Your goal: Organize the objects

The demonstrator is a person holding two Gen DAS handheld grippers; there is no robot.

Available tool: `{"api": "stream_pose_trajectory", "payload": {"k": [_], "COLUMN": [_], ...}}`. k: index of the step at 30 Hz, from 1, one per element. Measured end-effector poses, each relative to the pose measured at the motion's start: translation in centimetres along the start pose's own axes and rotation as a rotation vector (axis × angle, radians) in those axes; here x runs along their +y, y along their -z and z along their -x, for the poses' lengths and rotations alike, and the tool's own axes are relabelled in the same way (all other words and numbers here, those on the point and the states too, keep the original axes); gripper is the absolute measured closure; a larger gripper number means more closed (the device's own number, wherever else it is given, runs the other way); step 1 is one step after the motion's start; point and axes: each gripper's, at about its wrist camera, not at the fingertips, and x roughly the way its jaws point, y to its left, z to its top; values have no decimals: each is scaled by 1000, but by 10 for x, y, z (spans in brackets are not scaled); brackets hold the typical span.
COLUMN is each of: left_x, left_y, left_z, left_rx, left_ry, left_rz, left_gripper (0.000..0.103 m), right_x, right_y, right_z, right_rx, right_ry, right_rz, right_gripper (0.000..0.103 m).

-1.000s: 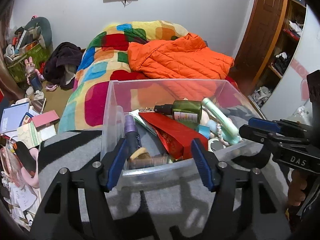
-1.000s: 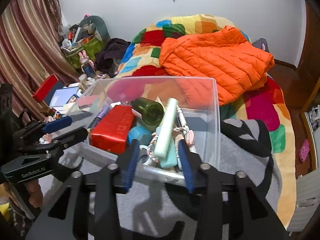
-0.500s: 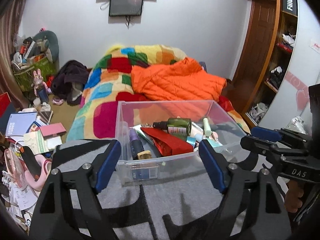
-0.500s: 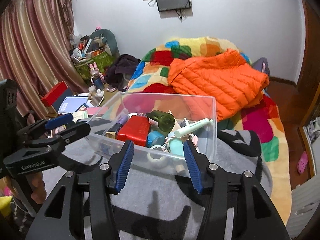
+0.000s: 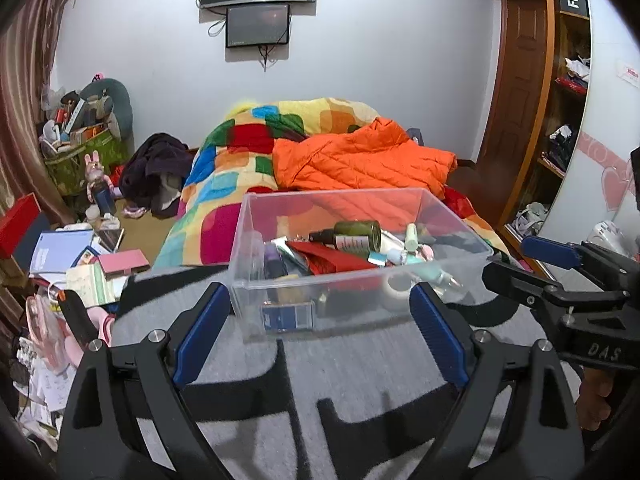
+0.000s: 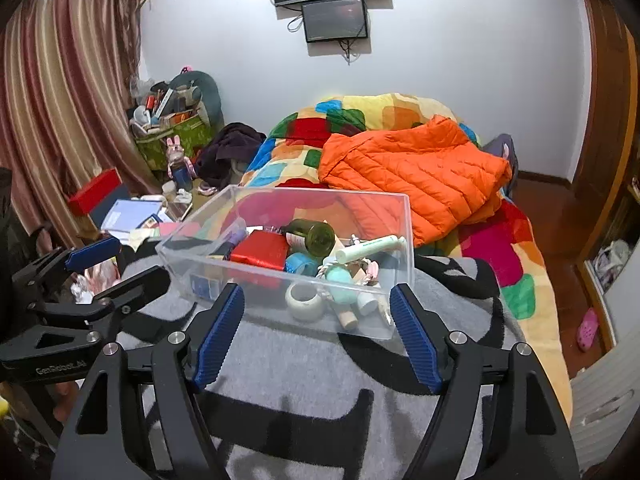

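A clear plastic box (image 5: 332, 194) (image 6: 320, 192) sits on a grey and black blanket (image 5: 360, 360). It holds a green bottle (image 5: 356, 236), a red packet (image 6: 260, 250), a mint tube (image 6: 368, 246), a tape roll (image 6: 304, 300) and other small items. My left gripper (image 5: 320, 292) hovers just short of the box's near wall. Its jaws are opening and nothing is between the pads. My right gripper (image 6: 317, 292) stands the same way at the box's near right side, jaws opening and holding nothing. Each gripper shows in the other's view: right gripper (image 5: 508, 258), left gripper (image 6: 140, 258).
Behind the box lie an orange puffer jacket (image 5: 360, 160) and a colourful patchwork quilt (image 5: 240, 152). Books, boxes and toys crowd the floor at the left (image 5: 80, 248). A wooden wardrobe (image 5: 520, 100) stands at the right. A pink slipper (image 6: 588, 328) lies on the floor.
Both grippers have drawn back from the box and risen a little, and both pairs of jaws have spread wider. The box now looks smaller and further away.
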Motion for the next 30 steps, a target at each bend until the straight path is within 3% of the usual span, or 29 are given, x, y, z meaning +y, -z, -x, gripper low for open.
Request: {"api": "stream_pose_trajectory", "payload": {"k": [8, 30], "left_x": [4, 4], "left_y": [6, 6], "left_z": [1, -3], "left_rx": [8, 13], "left_ry": [-10, -6], "left_rz": [26, 31], "left_gripper": [11, 11], "right_x": [14, 11], "right_y": [5, 5], "right_z": [0, -3], "right_rx": [4, 22], "right_ry": [11, 5], "right_rz": [56, 29], "right_gripper": [30, 29]}}
